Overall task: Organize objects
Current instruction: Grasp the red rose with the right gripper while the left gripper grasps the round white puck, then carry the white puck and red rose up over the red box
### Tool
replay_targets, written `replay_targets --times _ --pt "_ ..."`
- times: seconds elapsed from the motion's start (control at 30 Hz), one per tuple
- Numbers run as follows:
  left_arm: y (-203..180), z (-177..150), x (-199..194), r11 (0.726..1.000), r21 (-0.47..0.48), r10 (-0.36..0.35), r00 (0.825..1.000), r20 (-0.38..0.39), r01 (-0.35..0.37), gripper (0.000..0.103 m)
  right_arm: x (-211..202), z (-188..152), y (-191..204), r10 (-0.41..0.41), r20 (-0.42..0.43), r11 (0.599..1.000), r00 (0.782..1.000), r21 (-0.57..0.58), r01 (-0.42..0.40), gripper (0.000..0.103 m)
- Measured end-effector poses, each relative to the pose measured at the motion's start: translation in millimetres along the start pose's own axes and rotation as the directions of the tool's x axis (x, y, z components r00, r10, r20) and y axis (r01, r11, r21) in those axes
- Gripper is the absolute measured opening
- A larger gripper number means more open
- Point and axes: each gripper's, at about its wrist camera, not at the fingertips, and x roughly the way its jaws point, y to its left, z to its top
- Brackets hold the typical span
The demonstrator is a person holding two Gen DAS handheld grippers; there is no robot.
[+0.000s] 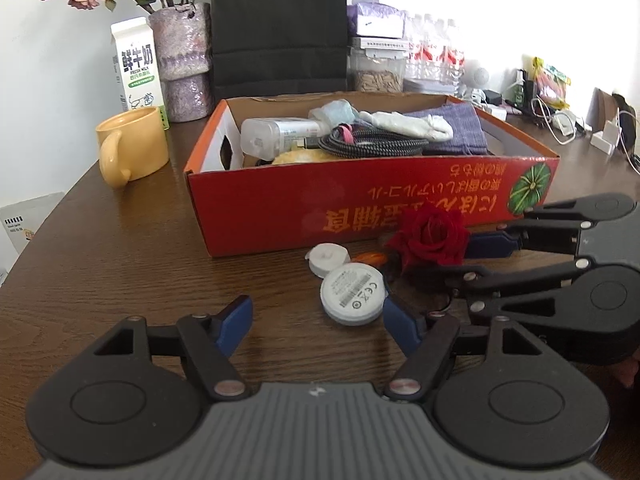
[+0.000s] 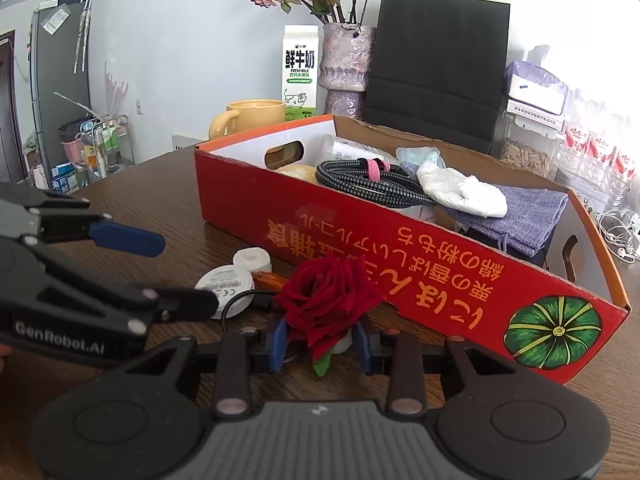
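Gripping velvety red rose (image 2: 326, 300): right hand-held gripper (image 2: 322, 346) | left hand-held gripper (image 1: 318, 320) wide, empty | round white puck (image 1: 353, 299)

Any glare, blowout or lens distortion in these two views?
Left wrist view: window light blows out the upper right behind the bottles; the box stays sharp. Right wrist view: milder blowout at right, fisheye bends the box edges, corners vignetted; the rose is crisp.

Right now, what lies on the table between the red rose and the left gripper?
A round white disc with a printed label, close beside the rose and just ahead of the left gripper. The left wrist view shows it best.
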Motion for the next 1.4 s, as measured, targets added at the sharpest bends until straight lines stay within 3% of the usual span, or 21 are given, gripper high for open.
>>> replay_targets --times 0.27,0.6,0.87,1.03,1.4 --pt "-0.5 8.7 13.7 0.999 0.052 0.006 1.0 -0.003 -0.005 0.066 0.1 -0.7 -2.6 0.011 -0.002 1.0 1.0 0.011 -0.011 0.03" --pt "-1.7 12.9 18.4 0.977 0.201 -0.072 0.997 0.022 0.066 0.067 0.3 -0.8 -9.2 0.042 -0.004 0.999 0.999 0.017 -0.042 0.03" --pt "-13.2 14.4 29.7 0.945 0.3 -0.143 0.99 0.019 0.131 0.045 0.1 -2.0 -15.6 0.078 -0.004 0.997 0.997 0.004 -0.078 0.03" --pt "-10.1 14.3 32.3 0.957 0.244 -0.168 0.986 0.011 0.16 0.04 0.5 -2.1 -14.7 0.072 -0.003 0.997 0.997 -0.004 -0.072 0.03" --pt "-4.6 6.9 22.2 0.983 0.152 -0.106 0.994 0.034 0.099 0.039 -0.7 -2.7 -12.1 0.051 -0.003 0.999 0.999 -0.017 -0.051 0.027"
